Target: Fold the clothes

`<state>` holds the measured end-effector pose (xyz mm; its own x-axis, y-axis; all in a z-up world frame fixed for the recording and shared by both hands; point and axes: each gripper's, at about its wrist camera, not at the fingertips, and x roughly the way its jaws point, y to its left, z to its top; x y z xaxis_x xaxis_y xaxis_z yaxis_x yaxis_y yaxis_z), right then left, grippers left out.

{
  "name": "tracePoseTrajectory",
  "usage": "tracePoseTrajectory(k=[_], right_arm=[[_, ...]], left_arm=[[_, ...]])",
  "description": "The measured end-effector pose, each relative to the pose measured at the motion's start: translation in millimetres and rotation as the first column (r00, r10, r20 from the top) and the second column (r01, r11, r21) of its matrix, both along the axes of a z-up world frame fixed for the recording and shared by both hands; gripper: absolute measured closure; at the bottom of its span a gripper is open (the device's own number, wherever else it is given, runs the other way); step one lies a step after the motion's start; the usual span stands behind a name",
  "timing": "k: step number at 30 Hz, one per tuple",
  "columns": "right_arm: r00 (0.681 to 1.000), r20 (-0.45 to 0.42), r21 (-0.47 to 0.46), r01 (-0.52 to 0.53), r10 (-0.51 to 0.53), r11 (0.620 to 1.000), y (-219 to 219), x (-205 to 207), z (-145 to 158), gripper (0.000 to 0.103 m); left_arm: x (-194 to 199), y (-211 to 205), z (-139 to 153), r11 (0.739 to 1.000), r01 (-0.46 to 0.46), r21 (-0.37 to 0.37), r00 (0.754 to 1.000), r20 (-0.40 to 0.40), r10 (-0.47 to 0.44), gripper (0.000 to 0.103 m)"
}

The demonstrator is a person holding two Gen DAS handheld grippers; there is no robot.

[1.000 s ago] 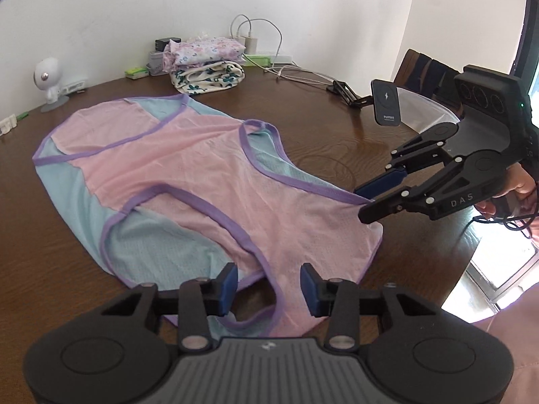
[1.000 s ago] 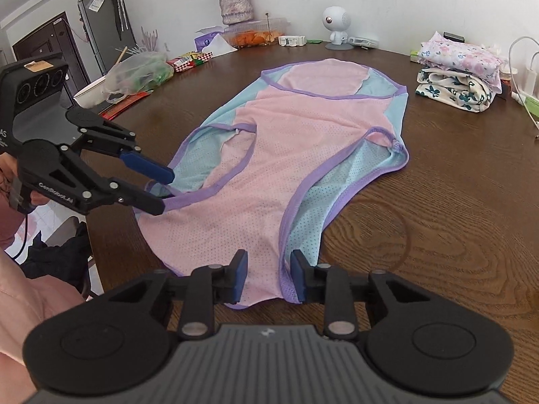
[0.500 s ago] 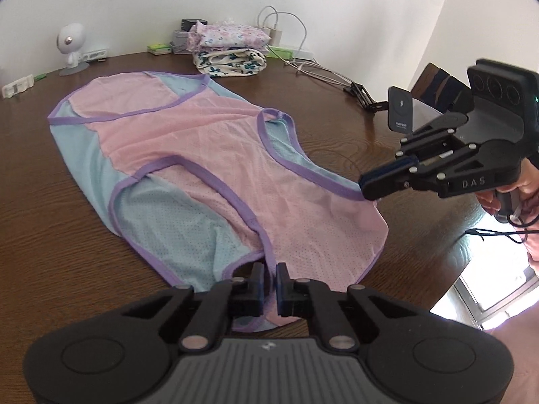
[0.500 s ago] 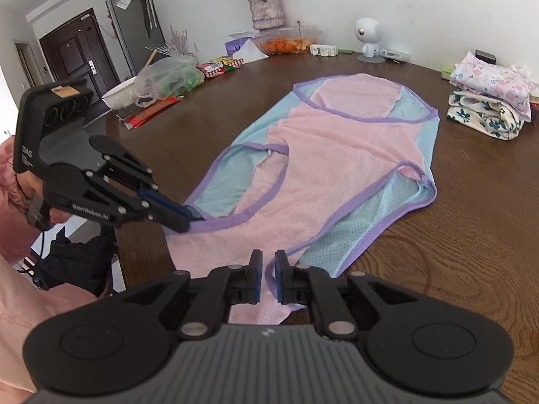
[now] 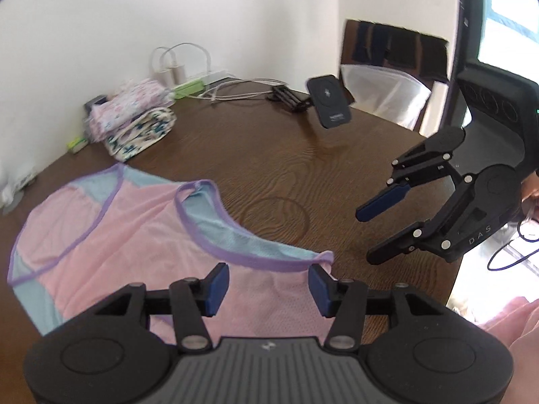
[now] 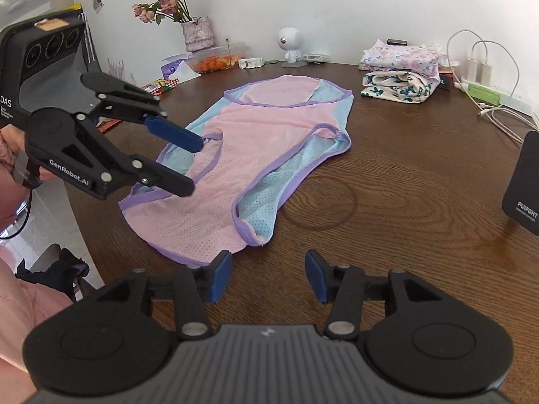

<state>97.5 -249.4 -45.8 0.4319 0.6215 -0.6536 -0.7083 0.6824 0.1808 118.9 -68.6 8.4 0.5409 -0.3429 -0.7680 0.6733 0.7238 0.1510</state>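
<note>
We have both tools, left tool [image 5: 266,289] and right tool [image 6: 267,276], spread open and empty above the pink mesh garment [image 6: 256,155] lying flat on the tabletop [image 6: 404,175]; it looks light, limp, best pinched at the purple-trimmed corners.

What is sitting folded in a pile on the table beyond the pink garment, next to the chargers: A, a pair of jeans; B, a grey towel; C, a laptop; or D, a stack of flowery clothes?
D: a stack of flowery clothes lies on the table beyond the pink garment, beside the white chargers.
</note>
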Motion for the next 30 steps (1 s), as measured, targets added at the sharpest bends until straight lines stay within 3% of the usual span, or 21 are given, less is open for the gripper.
tracePoseTrajectory(k=[3,8,10,13,14,16,18,21,23,27,30], right_arm=[[1.000,0.007,0.023,0.019,-0.019,1.000,-8.8,-7.8,-3.4,0.050],[1.000,0.003,0.073,0.030,-0.030,0.997,-20.5,-12.5,-7.2,0.049],[1.000,0.006,0.089,0.023,-0.024,0.996,-22.0,-12.7,-8.8,0.049],[1.000,0.024,0.091,0.008,-0.010,0.996,-21.0,-13.1,-10.5,0.049],[1.000,0.029,0.093,0.003,-0.005,0.996,-20.2,-13.0,-10.9,0.049],[0.999,0.049,0.090,-0.007,0.002,0.996,-17.3,-12.6,-10.5,0.049],[0.995,0.098,0.060,-0.024,0.018,0.998,-8.4,-11.7,-9.0,0.049],[0.983,0.176,0.000,-0.053,0.052,0.999,8.5,-9.0,-7.2,0.049],[0.972,0.227,-0.063,-0.056,0.069,0.996,23.7,-5.5,-6.4,0.049],[0.932,0.331,-0.160,-0.097,0.146,0.982,54.3,-0.3,-2.1,0.055],[0.882,0.414,-0.253,-0.128,0.227,0.959,74.3,-3.7,1.9,0.058]], left_arm=[[2.2,-32.9,-10.3,0.978,0.160,0.136,0.987,-0.009,-0.160,0.055],[-4.6,-66.3,-35.7,0.856,0.330,0.398,0.937,-0.029,-0.348,0.077],[-3.0,-71.5,-42.2,0.819,0.362,0.445,0.923,-0.045,-0.383,0.084],[-1.6,-74.1,-44.8,0.787,0.422,0.450,0.895,-0.068,-0.441,0.099],[-2.2,-74.1,-45.0,0.777,0.445,0.445,0.882,-0.070,-0.465,0.099],[-3.6,-70.4,-42.2,0.785,0.455,0.422,0.882,-0.092,-0.462,0.100],[-1.8,-62.3,-37.0,0.826,0.405,0.391,0.909,-0.080,-0.408,0.100],[7.8,-43.7,-23.4,0.911,0.270,0.312,0.963,-0.066,-0.262,0.100],[13.6,-31.1,-16.0,0.946,0.174,0.272,0.985,-0.055,-0.166,0.100],[25.1,-8.2,-10.3,0.978,0.030,0.205,0.997,-0.073,-0.015,0.100],[27.1,8.4,-1.9,0.989,-0.021,0.146,0.994,-0.100,0.036,0.100]])
